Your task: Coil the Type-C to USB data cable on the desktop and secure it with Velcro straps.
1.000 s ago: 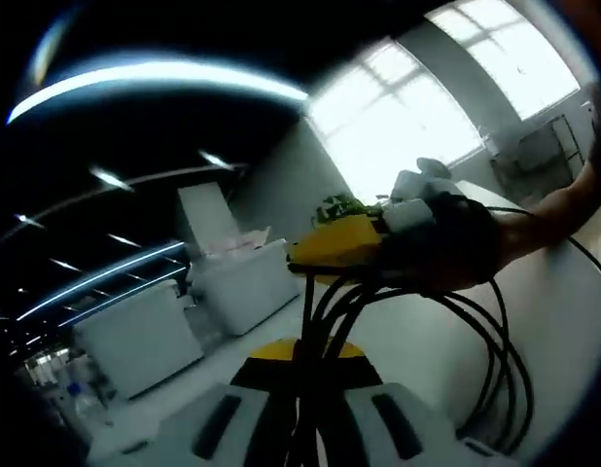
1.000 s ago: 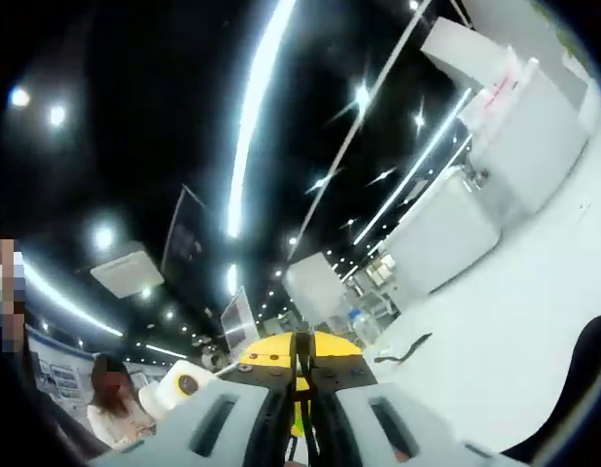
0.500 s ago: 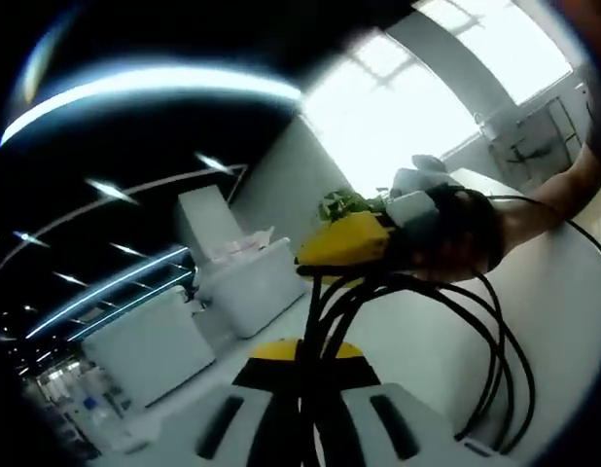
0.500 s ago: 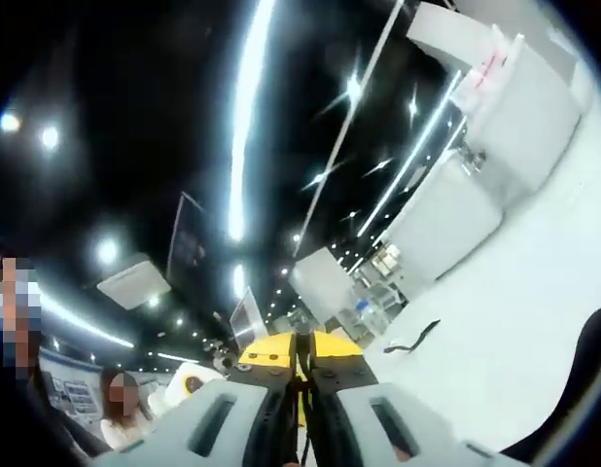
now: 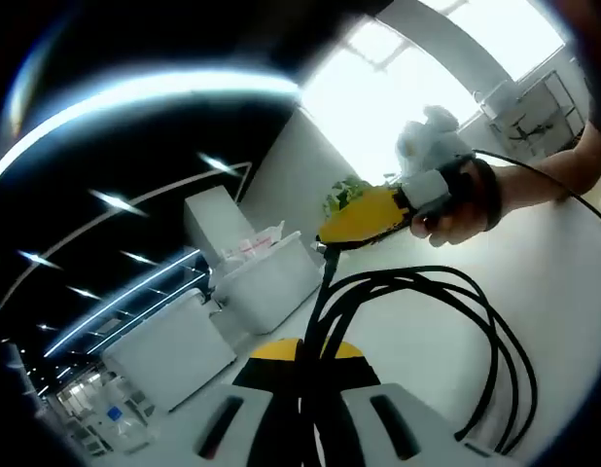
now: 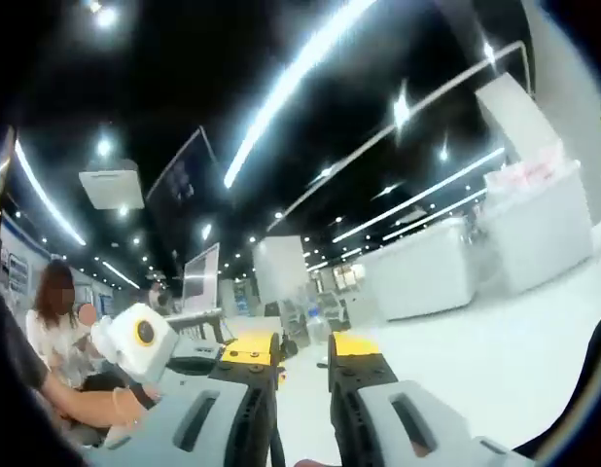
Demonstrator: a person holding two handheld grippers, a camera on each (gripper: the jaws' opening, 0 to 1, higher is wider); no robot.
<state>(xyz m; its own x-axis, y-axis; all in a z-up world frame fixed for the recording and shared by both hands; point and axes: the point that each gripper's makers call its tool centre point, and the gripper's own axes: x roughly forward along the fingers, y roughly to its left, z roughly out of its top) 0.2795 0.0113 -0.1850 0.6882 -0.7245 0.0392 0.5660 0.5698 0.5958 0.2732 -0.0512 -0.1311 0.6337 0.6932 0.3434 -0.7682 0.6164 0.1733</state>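
Note:
My left gripper (image 5: 302,352) is shut on a bundle of black data cable (image 5: 495,331). The cable's loops fan out to the right and hang over the white table (image 5: 563,282). Above the loops a hand holds my right gripper (image 5: 364,219), its yellow jaws pointing left, and one cable strand (image 5: 328,263) rises to just under their tip. In the right gripper view my right gripper (image 6: 302,352) stands open, with its yellow-tipped jaws well apart and no cable clamped between them.
Two white bins (image 5: 266,282) (image 5: 174,350) stand at the far edge of the table, with a green plant (image 5: 344,195) behind them. In the right gripper view, white counters (image 6: 427,282) line the back and a person (image 6: 57,321) sits at the left.
My right gripper has opened and let go of the cable, and it has moved up and away from the left jaws. The right gripper view has swung round. My left gripper still grips the bundle.

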